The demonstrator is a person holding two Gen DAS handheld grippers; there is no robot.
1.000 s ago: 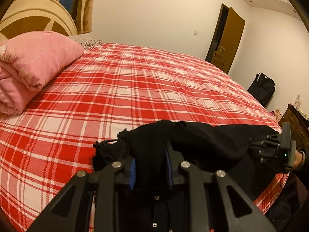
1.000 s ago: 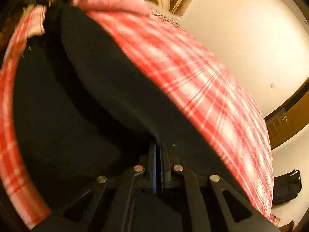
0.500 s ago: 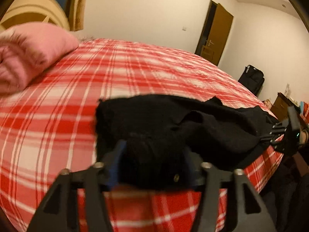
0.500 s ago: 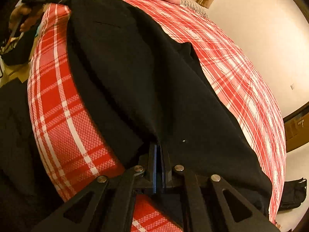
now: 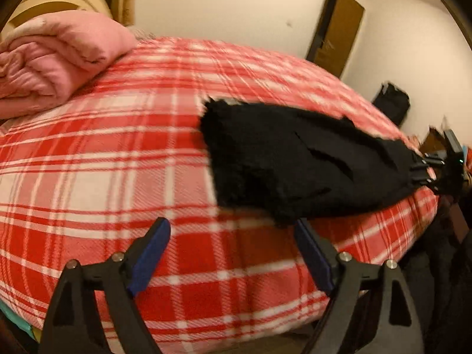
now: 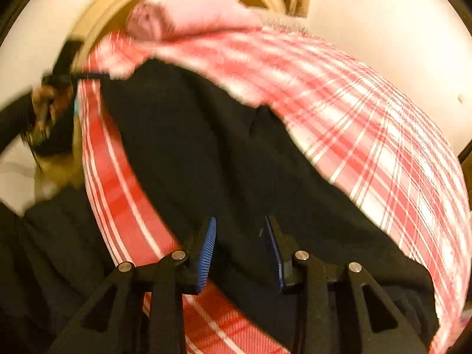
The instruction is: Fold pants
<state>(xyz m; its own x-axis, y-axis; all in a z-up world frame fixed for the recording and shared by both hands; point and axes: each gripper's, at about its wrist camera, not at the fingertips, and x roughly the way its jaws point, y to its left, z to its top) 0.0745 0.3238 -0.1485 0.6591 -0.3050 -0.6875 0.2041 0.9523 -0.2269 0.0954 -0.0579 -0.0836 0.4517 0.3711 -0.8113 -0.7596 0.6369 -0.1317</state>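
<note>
The left gripper has its fingers spread wide; the right gripper is parted too.

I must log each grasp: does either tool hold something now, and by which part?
Nothing is held. The left tool and right tool are both open; the pants lie loose on the bed.

Left gripper: black frame, 2 fingers with blue ribbed pads, silver screws. Right gripper: same build, 4 silver screws. Bare hand, black sleeve.
</note>
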